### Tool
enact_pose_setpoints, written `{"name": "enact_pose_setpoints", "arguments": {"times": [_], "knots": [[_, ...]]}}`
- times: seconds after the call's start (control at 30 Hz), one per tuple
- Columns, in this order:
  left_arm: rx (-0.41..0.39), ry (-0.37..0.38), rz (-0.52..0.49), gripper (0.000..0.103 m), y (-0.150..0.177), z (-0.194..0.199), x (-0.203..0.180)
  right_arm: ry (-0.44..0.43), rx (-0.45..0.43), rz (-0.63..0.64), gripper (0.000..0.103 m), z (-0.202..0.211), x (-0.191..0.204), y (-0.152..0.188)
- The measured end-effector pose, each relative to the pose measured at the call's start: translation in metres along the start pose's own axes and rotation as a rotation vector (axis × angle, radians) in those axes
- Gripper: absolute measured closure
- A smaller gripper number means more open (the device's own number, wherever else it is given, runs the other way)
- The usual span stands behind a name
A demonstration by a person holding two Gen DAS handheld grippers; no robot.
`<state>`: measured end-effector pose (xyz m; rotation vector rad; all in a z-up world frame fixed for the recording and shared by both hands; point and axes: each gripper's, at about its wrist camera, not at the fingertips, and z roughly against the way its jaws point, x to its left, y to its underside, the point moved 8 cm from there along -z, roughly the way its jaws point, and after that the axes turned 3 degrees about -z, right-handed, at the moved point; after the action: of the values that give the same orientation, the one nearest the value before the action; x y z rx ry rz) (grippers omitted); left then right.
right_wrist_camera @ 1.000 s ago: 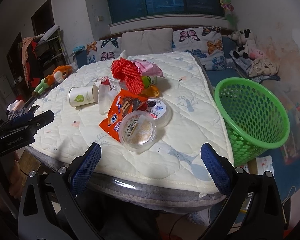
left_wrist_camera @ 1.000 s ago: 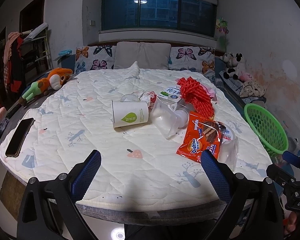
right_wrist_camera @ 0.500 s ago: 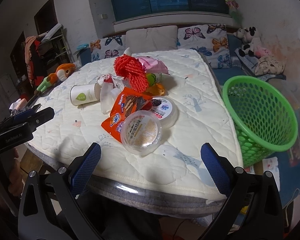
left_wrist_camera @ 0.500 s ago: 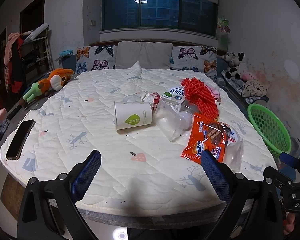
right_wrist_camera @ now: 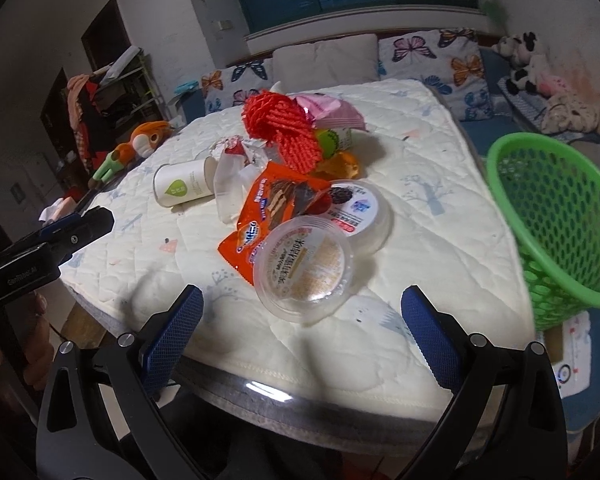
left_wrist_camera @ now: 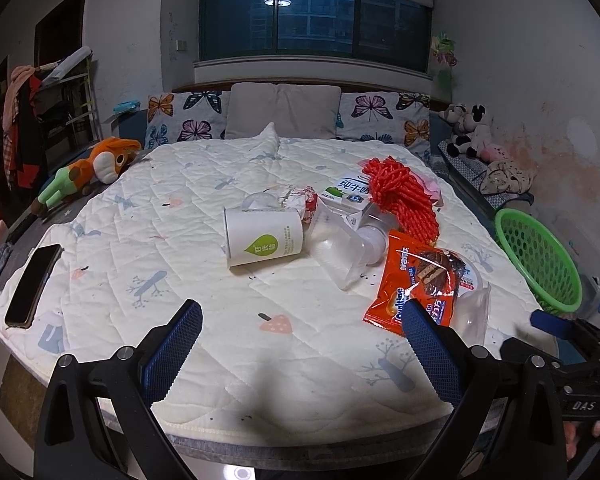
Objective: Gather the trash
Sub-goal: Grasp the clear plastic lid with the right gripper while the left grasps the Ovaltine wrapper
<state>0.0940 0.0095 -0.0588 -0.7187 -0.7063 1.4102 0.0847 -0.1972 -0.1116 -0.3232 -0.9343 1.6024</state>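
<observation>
Orange wrapper (right_wrist_camera: 274,208), clear tubs (right_wrist_camera: 304,266), cup (left_wrist_camera: 262,240) and red netting (left_wrist_camera: 400,196) heaped on the quilt (left_wrist_camera: 180,216), green basket (right_wrist_camera: 560,216) just beside the bed. Left gripper (left_wrist_camera: 300,346) and right gripper (right_wrist_camera: 300,330) both spread wide, holding nothing, hovering over the near edge.

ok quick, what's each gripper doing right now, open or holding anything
Left gripper: open, holding nothing, at the near edge of the bed.
Right gripper: open, holding nothing, facing the clear plastic tub.

near mattress (left_wrist_camera: 148,248) bare | trash pile (right_wrist_camera: 296,184) blocks centre-right | basket (right_wrist_camera: 560,216) open-topped
</observation>
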Motion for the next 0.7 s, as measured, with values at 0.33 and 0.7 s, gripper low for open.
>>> {"name": "enact_pose_setpoints", "arguments": {"times": [0.33, 0.7], "knots": [[0.02, 0.038, -0.01, 0.006, -0.001, -0.015, -0.005, -0.093, 0.035, -0.031, 0.011, -0.029, -0.007, -0.005], [0.065, 0.078, -0.02, 0.006, 0.0, -0.038, -0.012, -0.165, 0.083, -0.08, 0.035, -0.044, -0.012, -0.005]]}}
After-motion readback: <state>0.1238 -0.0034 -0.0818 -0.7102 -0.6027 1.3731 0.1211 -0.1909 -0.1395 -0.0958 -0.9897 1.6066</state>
